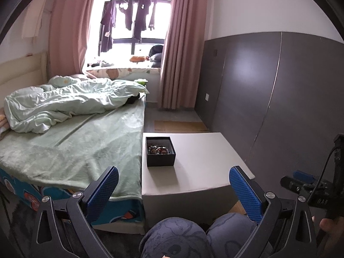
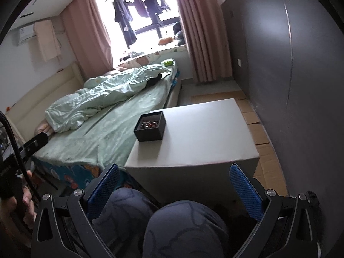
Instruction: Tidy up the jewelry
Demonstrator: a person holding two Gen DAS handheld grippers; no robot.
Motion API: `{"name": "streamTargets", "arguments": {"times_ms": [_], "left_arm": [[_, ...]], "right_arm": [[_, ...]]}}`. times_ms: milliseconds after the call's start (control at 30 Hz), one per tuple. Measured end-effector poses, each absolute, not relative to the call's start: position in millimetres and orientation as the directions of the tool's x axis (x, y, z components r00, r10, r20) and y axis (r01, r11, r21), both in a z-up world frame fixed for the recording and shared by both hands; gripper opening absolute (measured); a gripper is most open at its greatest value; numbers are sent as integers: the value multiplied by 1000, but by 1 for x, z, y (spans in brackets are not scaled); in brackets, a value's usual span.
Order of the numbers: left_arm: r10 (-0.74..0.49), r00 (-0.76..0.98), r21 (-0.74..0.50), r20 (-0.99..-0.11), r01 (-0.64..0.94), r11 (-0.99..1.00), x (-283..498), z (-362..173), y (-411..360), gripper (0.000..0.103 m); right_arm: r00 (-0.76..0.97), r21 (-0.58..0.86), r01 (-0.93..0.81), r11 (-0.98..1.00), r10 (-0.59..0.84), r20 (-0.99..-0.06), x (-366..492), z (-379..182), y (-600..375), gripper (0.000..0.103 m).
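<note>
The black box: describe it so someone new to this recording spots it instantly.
Find the bed with the green sheet, then the pale grey table against its side. The black box sits on the table's bed-side edge, open-topped, with beaded jewelry inside; it is the only object on the table.

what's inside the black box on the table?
The black box holds a heap of mixed beads or jewelry, dark and reddish pieces. Whatever lies beneath the heap is covered; single items are too small to tell.

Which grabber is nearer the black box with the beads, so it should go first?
Probably the left gripper. The black box sits at the table's bed-side edge, almost straight ahead of it. From the right gripper it lies off to the left. Both are open and empty.
</note>
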State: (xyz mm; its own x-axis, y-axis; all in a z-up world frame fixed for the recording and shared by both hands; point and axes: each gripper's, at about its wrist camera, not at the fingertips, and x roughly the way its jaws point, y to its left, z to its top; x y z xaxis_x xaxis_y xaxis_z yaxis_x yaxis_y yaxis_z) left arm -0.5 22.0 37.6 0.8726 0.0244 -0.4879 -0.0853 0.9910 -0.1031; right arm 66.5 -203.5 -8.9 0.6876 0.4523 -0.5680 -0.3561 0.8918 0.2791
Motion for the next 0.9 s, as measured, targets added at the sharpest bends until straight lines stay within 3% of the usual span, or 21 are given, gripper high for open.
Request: {"name": "streamTargets", "arguments": {"times_ms": [900], "left_arm": [[-18, 852, -123, -523, -54, 991, -1, 34, 17, 103]], "right_arm": [[707, 257, -307, 916, 401, -583, 48, 0, -217, 103]]}}
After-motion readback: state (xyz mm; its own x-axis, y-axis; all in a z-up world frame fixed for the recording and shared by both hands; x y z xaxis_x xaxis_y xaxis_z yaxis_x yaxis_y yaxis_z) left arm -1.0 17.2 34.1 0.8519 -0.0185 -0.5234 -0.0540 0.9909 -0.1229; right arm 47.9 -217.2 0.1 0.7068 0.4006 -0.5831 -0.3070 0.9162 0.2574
